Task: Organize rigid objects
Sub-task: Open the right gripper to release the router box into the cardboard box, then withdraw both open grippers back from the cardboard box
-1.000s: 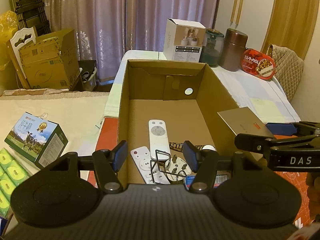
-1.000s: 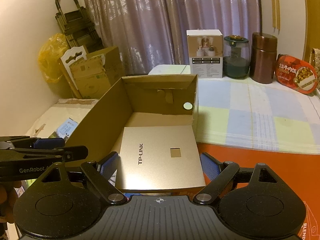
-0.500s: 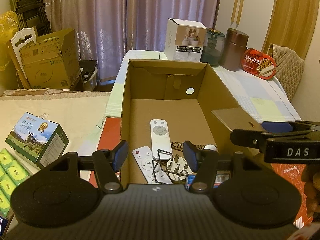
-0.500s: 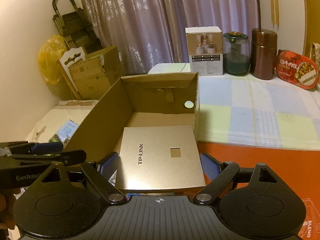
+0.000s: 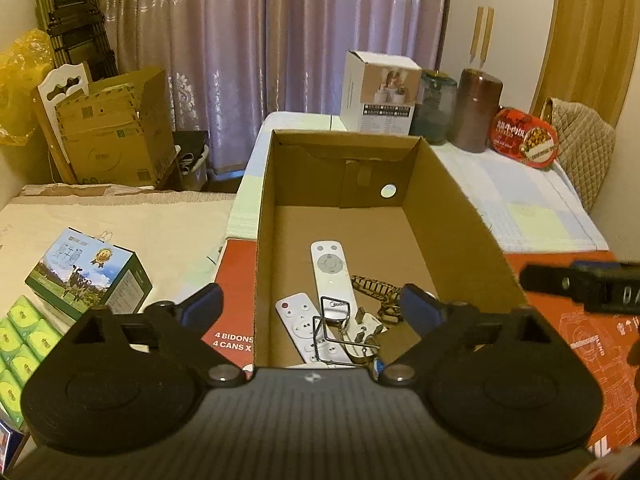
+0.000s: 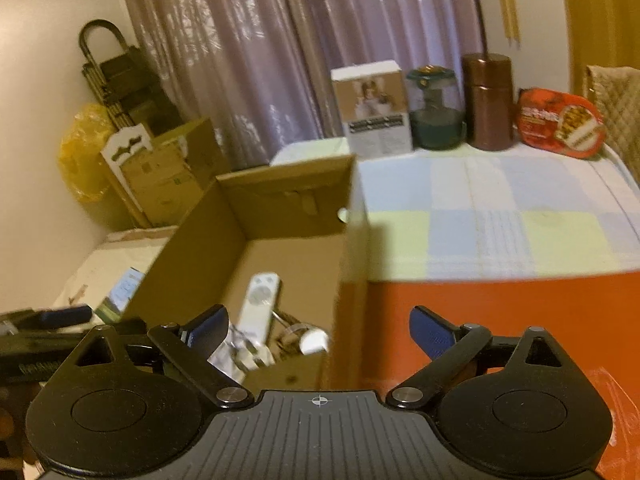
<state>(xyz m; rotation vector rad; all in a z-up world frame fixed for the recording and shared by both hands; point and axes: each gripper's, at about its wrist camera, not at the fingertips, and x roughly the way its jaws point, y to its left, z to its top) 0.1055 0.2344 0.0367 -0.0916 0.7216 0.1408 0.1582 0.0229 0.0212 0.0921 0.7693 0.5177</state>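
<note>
An open cardboard box (image 5: pixel 460 216) stands on the red mat. Inside lie a long white remote (image 5: pixel 332 276), a shorter white remote (image 5: pixel 300 324), a wire clip (image 5: pixel 340 332), a white plug (image 5: pixel 364 332) and a patterned strap (image 5: pixel 376 288). My left gripper (image 5: pixel 312 304) is open and empty over the box's near end. My right gripper (image 6: pixel 320 330) is open and empty, at the box's right wall (image 6: pixel 348 248); the long remote (image 6: pixel 260 308) shows in its view. The gold TP-LINK box is not in view.
A checked cloth table (image 6: pixel 500 220) carries a white carton (image 6: pixel 374 110), a green jar (image 6: pixel 434 110), a brown canister (image 6: pixel 490 102) and a red food tub (image 6: pixel 560 122). A milk carton box (image 5: pixel 88 276) and green packs (image 5: pixel 20 336) lie left. Cardboard boxes (image 5: pixel 116 144) stand by the curtain.
The gold TP-LINK box held in my right gripper is gone from both views. The right gripper has opened and swung to the right. The left gripper has opened wider.
</note>
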